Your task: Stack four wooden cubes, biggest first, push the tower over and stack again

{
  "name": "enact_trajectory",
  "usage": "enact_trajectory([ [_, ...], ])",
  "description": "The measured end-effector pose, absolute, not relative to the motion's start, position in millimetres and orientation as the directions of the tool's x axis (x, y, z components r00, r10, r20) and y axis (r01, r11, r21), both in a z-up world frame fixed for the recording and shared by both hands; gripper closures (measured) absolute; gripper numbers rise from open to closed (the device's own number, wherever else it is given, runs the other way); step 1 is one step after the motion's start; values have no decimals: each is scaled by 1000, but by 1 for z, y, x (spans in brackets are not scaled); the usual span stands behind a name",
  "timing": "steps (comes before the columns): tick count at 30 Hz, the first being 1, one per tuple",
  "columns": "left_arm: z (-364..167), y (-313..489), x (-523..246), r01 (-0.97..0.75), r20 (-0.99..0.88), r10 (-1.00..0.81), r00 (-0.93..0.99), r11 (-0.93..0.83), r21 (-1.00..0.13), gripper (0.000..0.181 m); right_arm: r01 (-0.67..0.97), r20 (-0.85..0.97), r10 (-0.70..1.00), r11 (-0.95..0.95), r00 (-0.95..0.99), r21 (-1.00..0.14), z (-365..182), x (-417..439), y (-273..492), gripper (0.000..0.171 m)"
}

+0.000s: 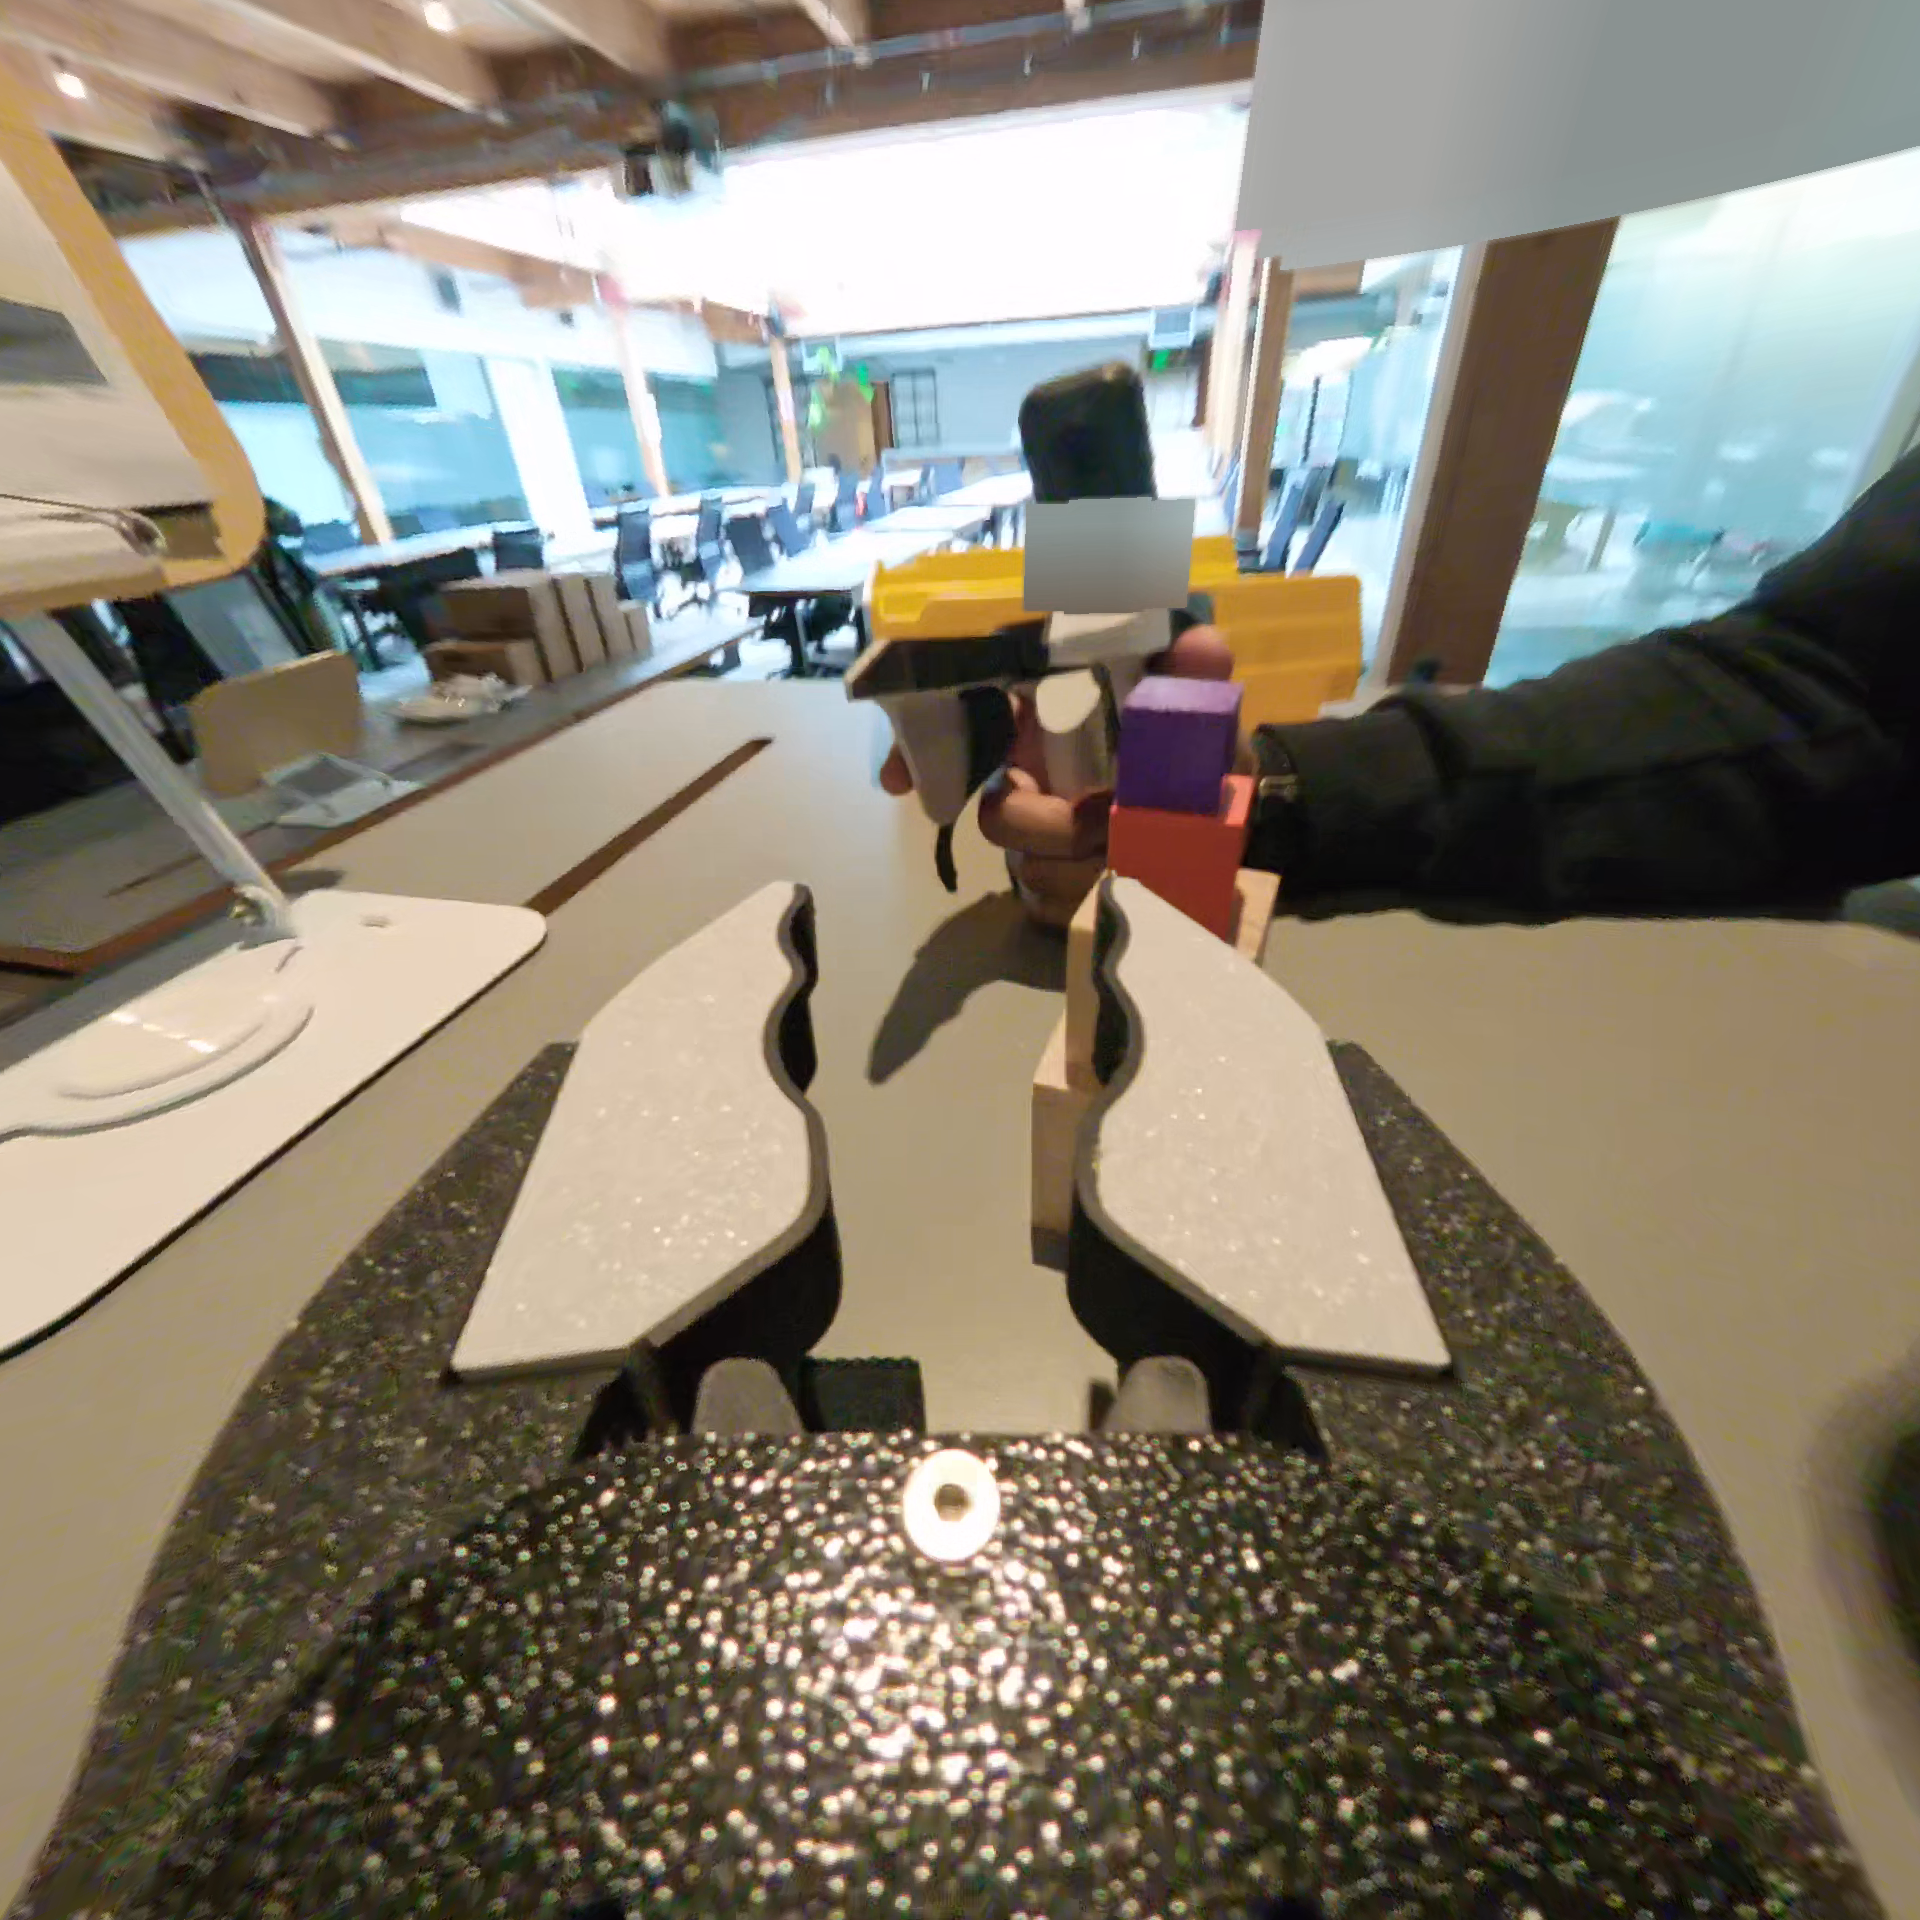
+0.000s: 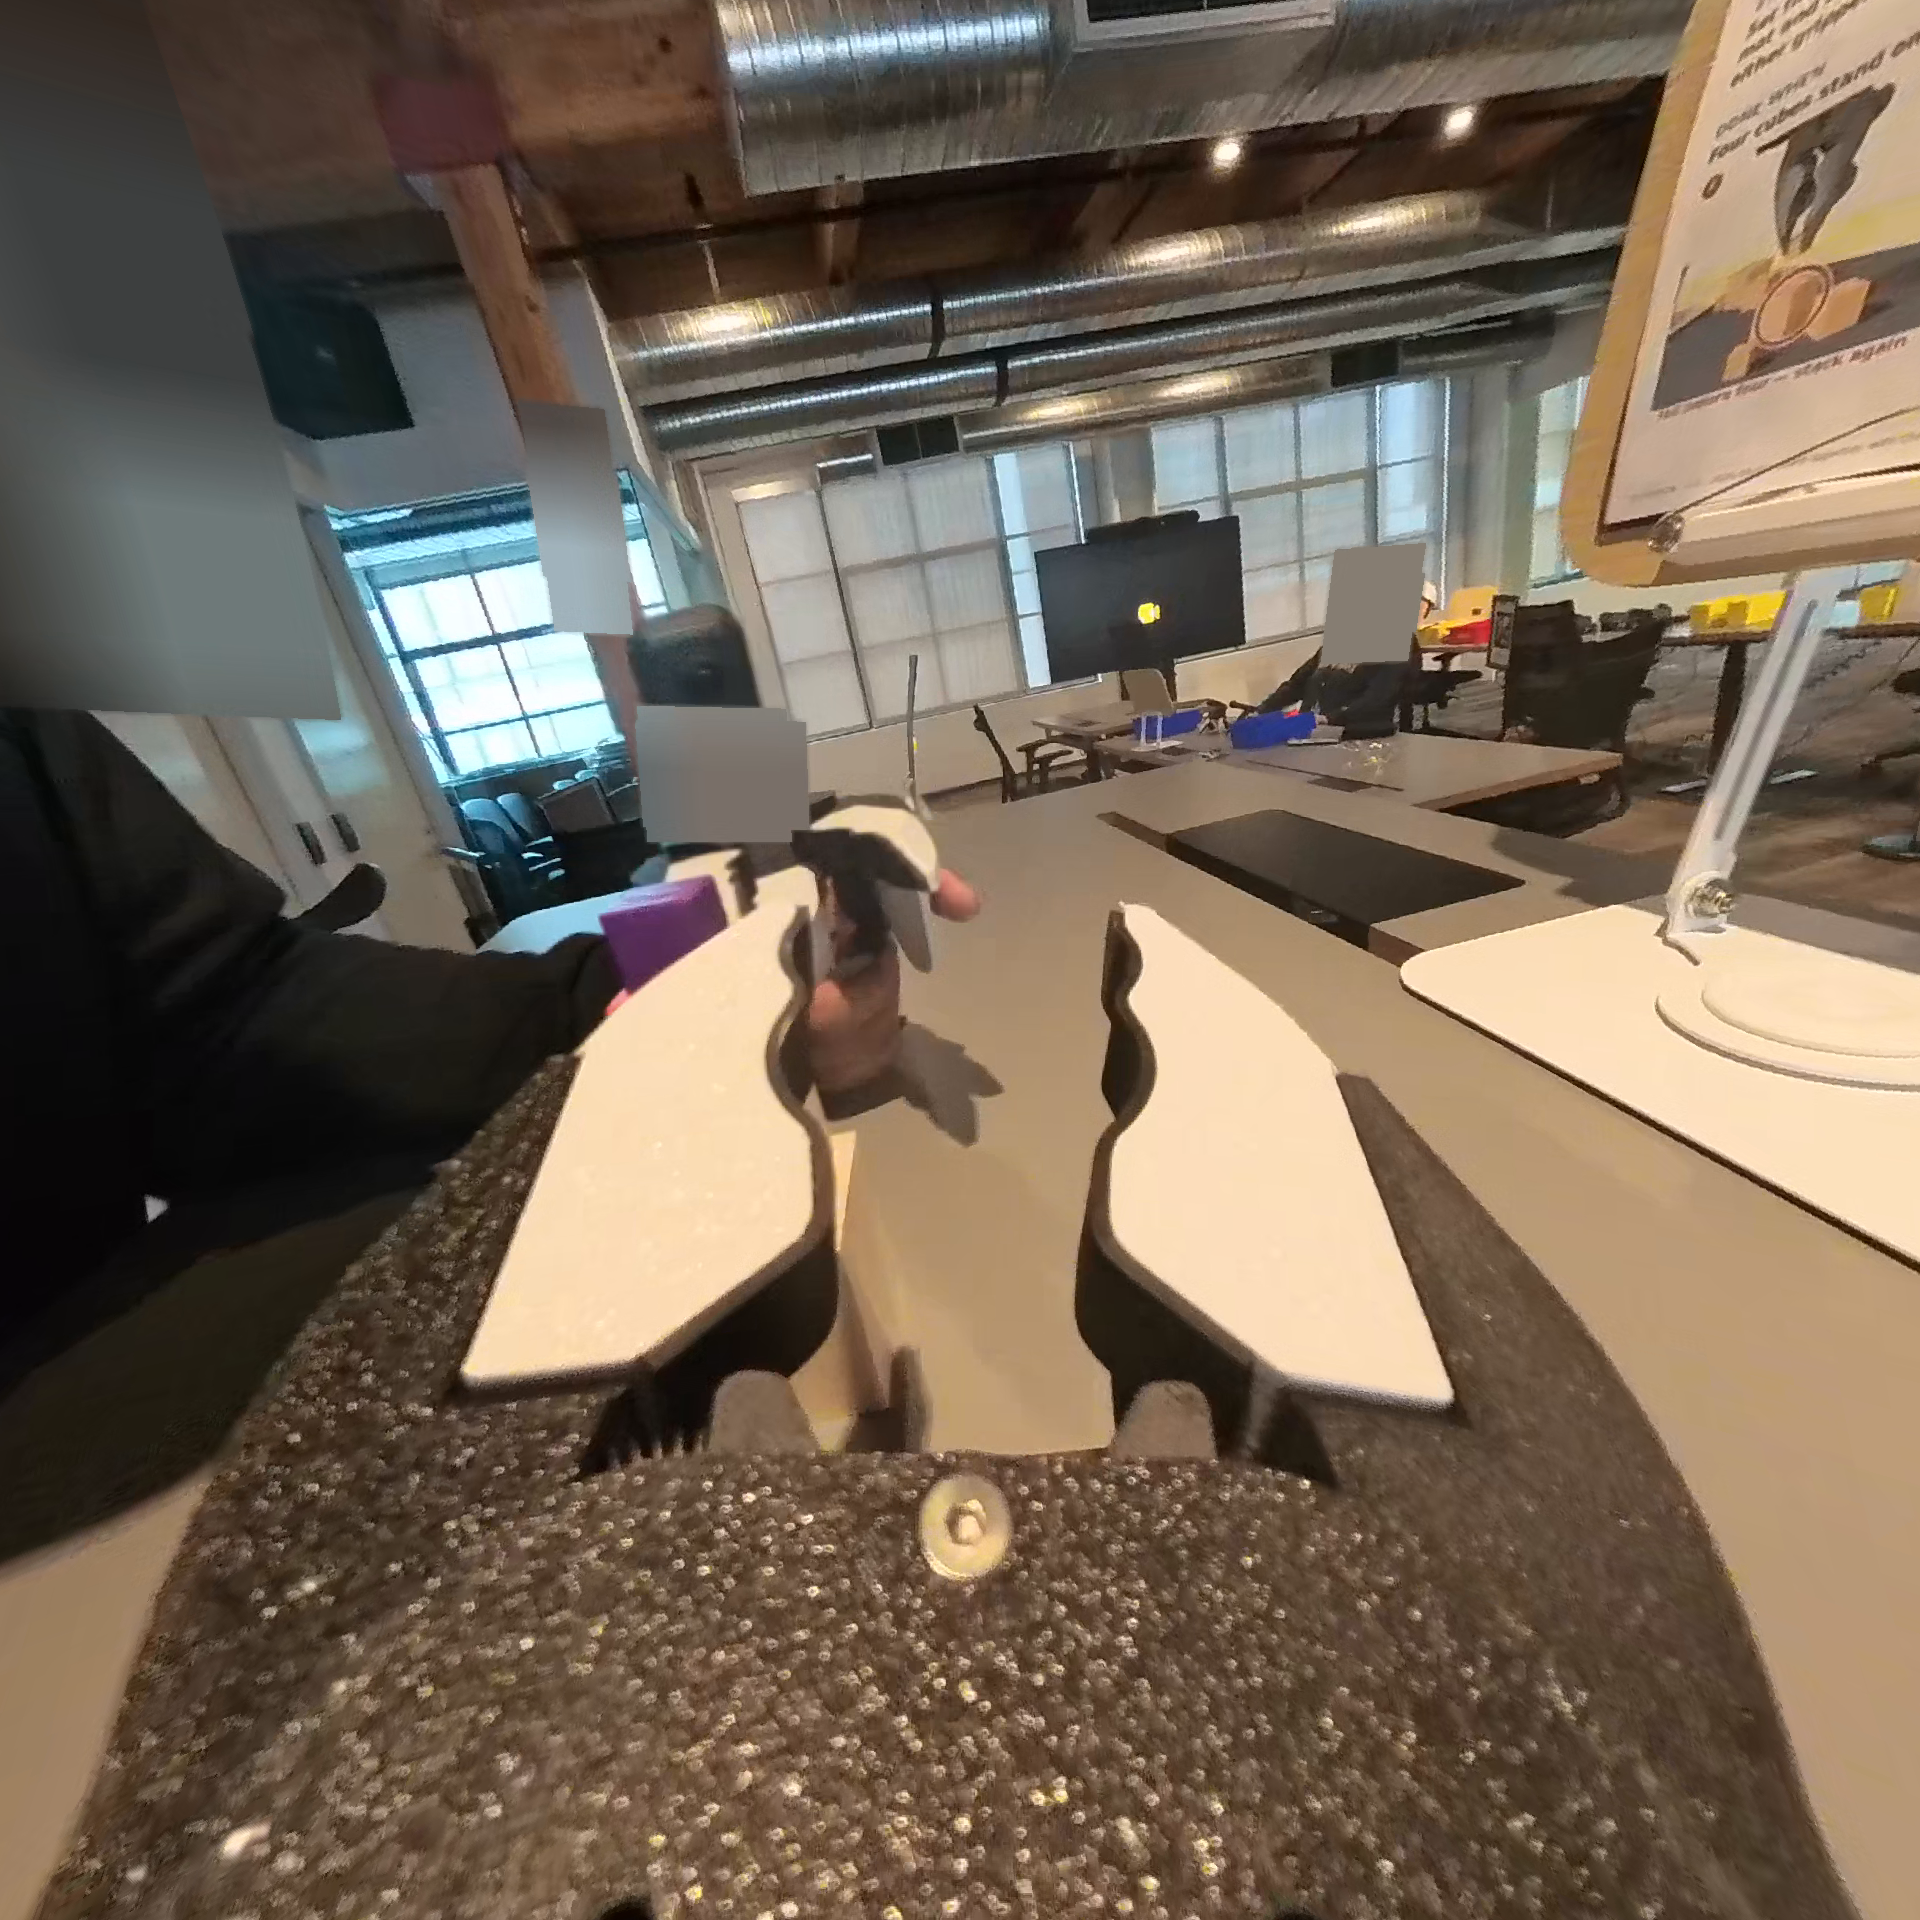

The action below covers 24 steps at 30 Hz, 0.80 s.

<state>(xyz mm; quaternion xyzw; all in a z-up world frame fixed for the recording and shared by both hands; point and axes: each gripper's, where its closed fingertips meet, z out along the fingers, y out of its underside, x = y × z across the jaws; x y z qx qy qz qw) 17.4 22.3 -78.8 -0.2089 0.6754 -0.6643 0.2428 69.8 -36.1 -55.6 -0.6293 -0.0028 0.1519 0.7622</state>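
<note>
Office table (image 1: 1558, 1091) | tower: natural cube (image 1: 1062, 1122), red cube (image 1: 1179, 862), purple cube (image 1: 1179, 748) | left gripper (image 1: 951, 977) and right gripper (image 2: 956, 997) both released, mine crowding the stack | risk: I nudge it over early

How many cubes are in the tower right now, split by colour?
Purple cube: 1
Red cube: 1
Plain wood cubes: 2, the bigger at the bottom and a smaller one above it, both partly hidden
Total: 4
</note>
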Motion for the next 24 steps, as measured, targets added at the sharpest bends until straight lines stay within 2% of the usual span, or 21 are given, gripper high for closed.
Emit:
enact_trajectory([
  [3, -81, 33, 34, 24, -54, -727, -684, 51, -998, 141, -233, -199, 210, 149, 957, -961, -58, 74, -34, 120],
  [6, -75, 66, 49, 5, 33, -835, -549, -42, -999, 181, -217, -197, 130, 164, 972, -962, -58, 88, -33, 127],
  [9, -90, 74, 62, -78, -27, -895, -446, 69, -995, 181, -198, -198, 20, 193, 980, -961, -57, 109, -37, 132],
  [12, -111, 33, 60, -101, -211, -831, -514, 303, -947, 181, -219, -231, -28, 223, 973, -950, -55, 123, -41, 132],
  [14, -113, -11, 43, -13, -271, -706, -655, 369, -929, 181, -234, -247, -28, 235, 969, -943, -54, 125, -43, 133],
  [15, -110, -32, 27, 87, -332, -604, -725, 397, -914, 181, -232, -247, -32, 242, 968, -942, -53, 126, -44, 133],
  [17, -99, -54, -1, 276, -479, -437, -762, 450, -849, 181, -229, -245, -34, 251, 969, -941, -52, 126, -46, 134],
  [18, -95, -54, -6, 304, -506, -417, -755, 461, -834, 181, -227, -243, -34, 253, 969, -940, -52, 126, -46, 134],
  [24, -103, 24, 20, 165, -514, -604, -609, 537, -827, 181, -234, -253, -37, 270, 967, -934, -50, 129, -49, 135],
])
